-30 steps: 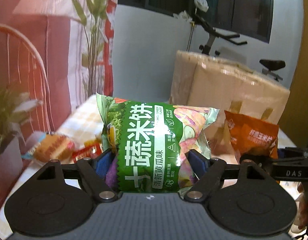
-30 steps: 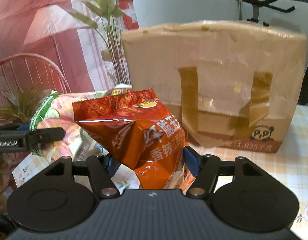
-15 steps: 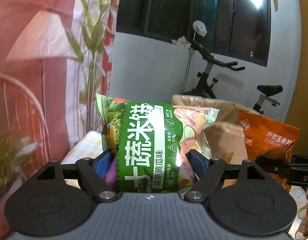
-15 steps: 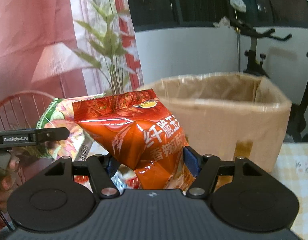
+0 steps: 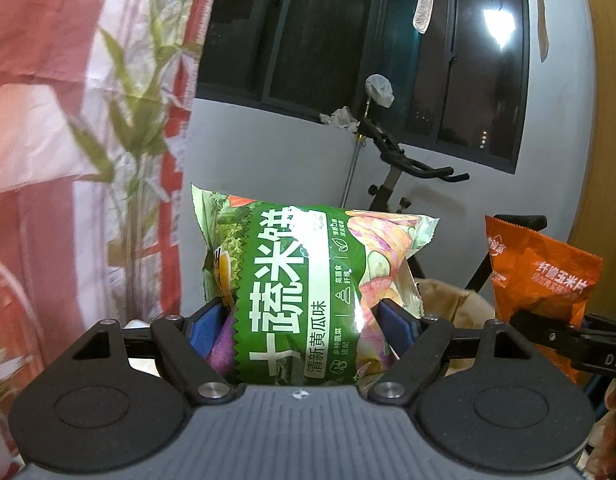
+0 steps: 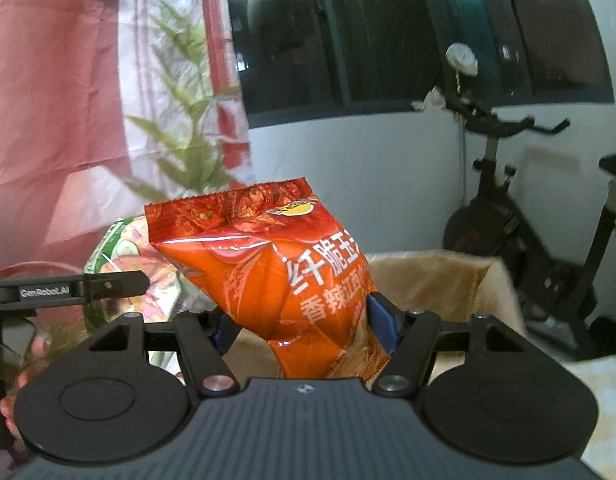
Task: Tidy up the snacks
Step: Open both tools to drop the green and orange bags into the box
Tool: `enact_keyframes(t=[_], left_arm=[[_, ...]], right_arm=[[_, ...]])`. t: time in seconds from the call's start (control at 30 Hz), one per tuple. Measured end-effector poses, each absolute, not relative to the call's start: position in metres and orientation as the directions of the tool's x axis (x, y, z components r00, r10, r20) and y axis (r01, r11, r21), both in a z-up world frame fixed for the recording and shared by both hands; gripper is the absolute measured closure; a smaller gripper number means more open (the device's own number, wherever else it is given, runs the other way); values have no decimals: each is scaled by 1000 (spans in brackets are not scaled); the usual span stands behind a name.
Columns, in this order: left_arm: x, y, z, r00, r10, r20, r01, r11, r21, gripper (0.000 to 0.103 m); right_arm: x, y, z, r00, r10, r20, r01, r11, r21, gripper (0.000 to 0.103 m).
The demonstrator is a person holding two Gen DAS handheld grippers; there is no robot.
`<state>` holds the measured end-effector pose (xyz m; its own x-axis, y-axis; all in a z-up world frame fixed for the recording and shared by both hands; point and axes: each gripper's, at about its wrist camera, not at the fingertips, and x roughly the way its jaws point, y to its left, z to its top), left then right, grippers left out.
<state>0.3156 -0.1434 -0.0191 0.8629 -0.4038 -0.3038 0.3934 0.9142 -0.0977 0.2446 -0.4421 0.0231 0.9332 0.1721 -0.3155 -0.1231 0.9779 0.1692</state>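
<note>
My left gripper (image 5: pixel 299 320) is shut on a green rice-cracker snack bag (image 5: pixel 303 288) and holds it upright in the air. My right gripper (image 6: pixel 303 320) is shut on an orange-red corn-chip bag (image 6: pixel 275 276), also raised. The orange bag shows in the left wrist view (image 5: pixel 544 280) to the right, and the green bag shows in the right wrist view (image 6: pixel 127 264) to the left. An open brown paper carrier bag (image 6: pixel 440 280) stands just behind and below the orange bag; its rim also shows in the left wrist view (image 5: pixel 452 304).
An exercise bike (image 6: pixel 528 240) stands behind the carrier bag against a white wall. A pink curtain with a leafy plant (image 6: pixel 187 152) is at the left. A checked tablecloth (image 6: pixel 600 392) shows at the lower right.
Both grippers have risen with their bags. The carrier bag has dropped low in both views, and its open top now shows. The table and its loose snacks have left the left wrist view.
</note>
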Motion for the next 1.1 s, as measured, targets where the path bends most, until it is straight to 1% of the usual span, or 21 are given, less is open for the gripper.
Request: enact_keyframes(t=[0.27,0.43,0.6,0.8,0.93,1.0,1.03,1.07,1.1], left_arm=[[354,-198,-10,845,-443,-299,432,896,-108,20],[374,-233,-11,832,-460,-310,457,885,-87,19],[393,-259,-21,819,-453,-353,470,882,-41,19],[407,-268,-36,801,-442,-404,473,881,-25,18],[413,-272,-45,797,-423,-431,470,882,4,17],[414,-272,-47,797,-413,-441,467,884,16,13],[415,-272,-47,801,-405,-441,460,887,20,8],[415,-271,-47,805,-398,-439,454,891,26,7],[414,-271,-46,807,-396,-438,453,891,29,7]], right_arm=[[291,-482,28,947,93,-306,-65,993,101,35],[313,-503,16,947,70,-315,-36,993,112,35],[330,-521,-1,934,61,-353,-10,989,145,35],[336,-531,-22,919,71,-388,5,981,193,34],[338,-531,-30,911,76,-406,3,982,190,34],[338,-530,-32,912,69,-405,7,983,184,34],[339,-530,-32,911,65,-406,9,984,179,33],[339,-530,-33,911,63,-407,11,985,175,28],[339,-529,-33,911,59,-408,13,985,172,26]])
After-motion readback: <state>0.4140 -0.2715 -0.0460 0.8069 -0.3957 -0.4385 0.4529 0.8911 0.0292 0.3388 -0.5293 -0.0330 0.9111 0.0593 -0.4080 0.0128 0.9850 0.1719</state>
